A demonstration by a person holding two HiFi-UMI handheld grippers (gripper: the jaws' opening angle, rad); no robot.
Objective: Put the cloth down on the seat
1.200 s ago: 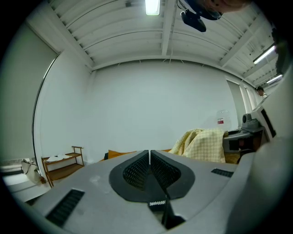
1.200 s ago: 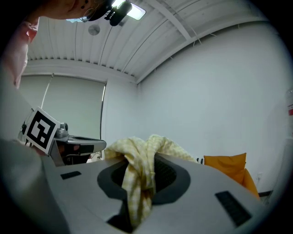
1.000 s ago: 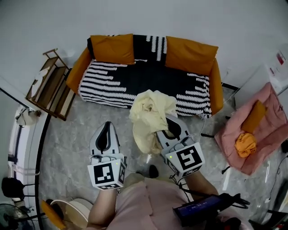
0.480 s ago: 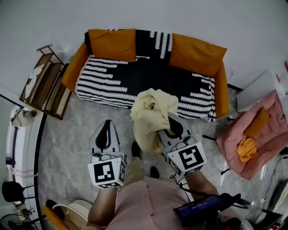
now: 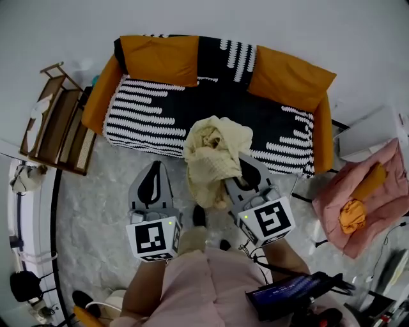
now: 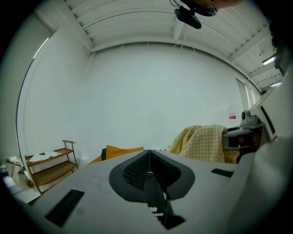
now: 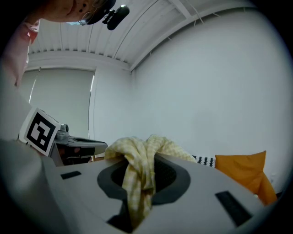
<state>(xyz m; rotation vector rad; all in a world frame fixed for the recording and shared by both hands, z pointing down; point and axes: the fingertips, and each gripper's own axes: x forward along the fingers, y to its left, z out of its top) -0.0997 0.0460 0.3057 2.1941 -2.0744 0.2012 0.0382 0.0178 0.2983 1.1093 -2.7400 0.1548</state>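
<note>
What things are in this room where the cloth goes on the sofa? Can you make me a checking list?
Surface: sofa seat, black-and-white striped cover; the cloth is not on it yet.
Job's things: yellow checked cloth, bunched up, hanging from the right gripper.
Clutter: orange bundle on a pink cover.
Grippers: right gripper shut on the cloth; left gripper shut, holding nothing.
Cables: black cables beside a dark box at the person's waist.
Surroundings: orange cushions, wooden shelf, grey marbled floor, white wall.
</note>
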